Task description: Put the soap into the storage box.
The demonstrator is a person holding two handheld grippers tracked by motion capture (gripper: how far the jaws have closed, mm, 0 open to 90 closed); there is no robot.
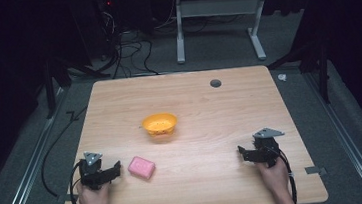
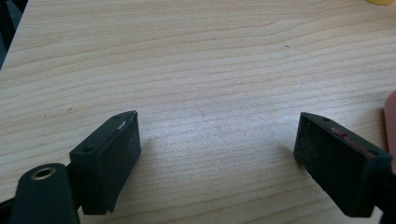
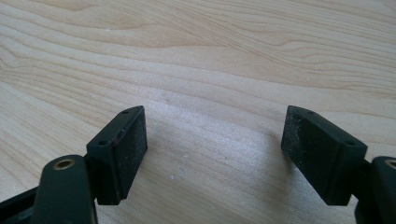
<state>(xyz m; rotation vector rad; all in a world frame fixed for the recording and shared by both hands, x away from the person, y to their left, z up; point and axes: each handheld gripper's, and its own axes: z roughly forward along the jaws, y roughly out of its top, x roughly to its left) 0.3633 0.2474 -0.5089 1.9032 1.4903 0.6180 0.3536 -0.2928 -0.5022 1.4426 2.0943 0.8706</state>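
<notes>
Firstly, bowl: an orange bowl (image 1: 159, 124) stands upright near the middle of the wooden table (image 1: 216, 174); its inside looks bare apart from small dark specks on the inner wall, too small to make out.
Soap: a pink bar of soap (image 1: 141, 167) lies flat on the table, nearer the person than the bowl and to its left, well apart from it.
Left gripper: the left gripper (image 1: 109, 172) rests low at the near left of the table in the person's left hand (image 1: 94, 198), jaws pointing right toward the soap, just beside it but not touching.
Left jaws: spread wide with only bare wood between them.
Right gripper: the right gripper (image 1: 245, 154) sits at the near right in the person's right hand (image 1: 274, 169), jaws pointing left across the table, well apart from bowl and soap.
Right jaws: spread wide over bare wood, holding nothing.
High view: shows both things whole, a dark round grommet (image 1: 215, 83) at the far right of the tabletop, and cables (image 1: 128, 49) and a white table frame (image 1: 217, 15) on the floor beyond.
Left gripper view: catches a pink edge of the soap (image 2: 390, 119) at its right border and a yellow-orange sliver of the bowl (image 2: 382, 1) at its top right corner.
Right gripper view: wood grain and its own two black pads (image 3: 130, 149).
</notes>
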